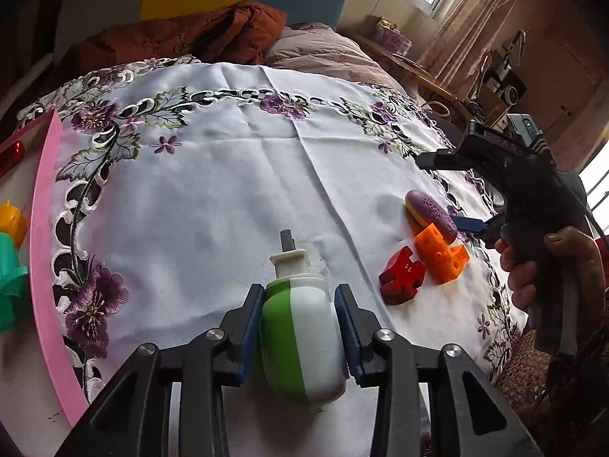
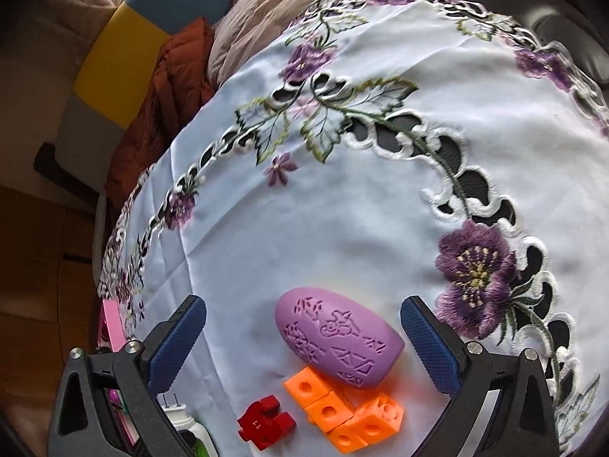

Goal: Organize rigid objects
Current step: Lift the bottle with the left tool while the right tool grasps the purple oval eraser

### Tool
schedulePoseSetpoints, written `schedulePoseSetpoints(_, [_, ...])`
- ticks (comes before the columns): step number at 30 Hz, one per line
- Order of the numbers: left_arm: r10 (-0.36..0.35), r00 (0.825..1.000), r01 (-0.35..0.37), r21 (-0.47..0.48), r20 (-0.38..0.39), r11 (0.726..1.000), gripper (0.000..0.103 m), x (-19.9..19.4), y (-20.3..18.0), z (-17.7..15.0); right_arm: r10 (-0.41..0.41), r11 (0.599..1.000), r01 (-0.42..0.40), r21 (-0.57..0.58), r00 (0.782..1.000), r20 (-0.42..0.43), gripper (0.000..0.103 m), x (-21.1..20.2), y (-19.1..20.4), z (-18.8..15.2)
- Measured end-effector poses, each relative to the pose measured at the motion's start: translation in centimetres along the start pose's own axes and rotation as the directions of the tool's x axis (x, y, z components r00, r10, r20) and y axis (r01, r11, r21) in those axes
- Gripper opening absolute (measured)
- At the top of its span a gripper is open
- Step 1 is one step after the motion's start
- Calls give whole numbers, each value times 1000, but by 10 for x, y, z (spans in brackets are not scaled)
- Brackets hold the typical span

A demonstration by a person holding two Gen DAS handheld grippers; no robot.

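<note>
Two grippers are at work over the white embroidered tablecloth (image 1: 213,175). The left gripper (image 1: 300,327) has its blue pads pressed on the flanks of a green-and-white rounded plastic bottle with a white square neck (image 1: 300,327), neck pointing to the far side. The right gripper (image 2: 304,342) stands with jaws wide apart, straddling a purple egg-shaped plastic piece with engraved patterns (image 2: 338,342) without touching it. That piece leans on an orange plastic block of joined cubes with round holes (image 2: 342,415), and a red wooden puzzle-shaped piece (image 2: 266,426) lies just left of the orange block.

A pink-rimmed tray (image 1: 42,247) at the far left, already holding a green plastic toy (image 1: 11,274) and a yellow one (image 1: 11,221), looks like the likely destination.

For the bottle, the grip sits on a curved, smooth belly, so it could slip or swivel; carrying it low and steady seems wise. For the purple piece, the pads should probably close across its narrow width, centred, and lift straight up so that the orange block beneath is not dragged along.
</note>
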State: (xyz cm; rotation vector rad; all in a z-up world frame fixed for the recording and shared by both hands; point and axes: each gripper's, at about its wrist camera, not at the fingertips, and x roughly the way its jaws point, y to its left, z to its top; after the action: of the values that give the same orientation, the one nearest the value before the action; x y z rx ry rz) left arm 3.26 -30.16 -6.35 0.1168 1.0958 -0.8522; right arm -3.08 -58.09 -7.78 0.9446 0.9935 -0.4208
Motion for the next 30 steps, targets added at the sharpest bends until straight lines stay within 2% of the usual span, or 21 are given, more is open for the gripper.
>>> schedulePoseSetpoints(3, [-6,1000,6,2,-13,1000,40,3,1,1,-50,996,50,-73,999,-4,103,6,10,-4])
schedulePoseSetpoints(12, [-26,999,26,4,-45,1000,49,6,6,-4,-140,974,137,-181,990,-2,103,16,23,-10])
schedulePoseSetpoints(17, [24,998,-20,53,-62,998,50,6,-4,-8,-181,955,176,-238,983,0,103,22,32,-13])
schedulePoseSetpoints(20, [0,998,3,35,-69,999,50,2,-3,-14,-144,970,141,-198,990,0,103,18,26,-9])
schedulePoseSetpoints(25, [-2,996,5,34,-86,999,50,2,-1,-13,-58,994,58,-94,998,5,103,8,12,-3])
schedulePoseSetpoints(30, [-15,995,17,18,-98,1000,50,4,1,-10,-46,998,47,-49,999,16,103,3,4,1])
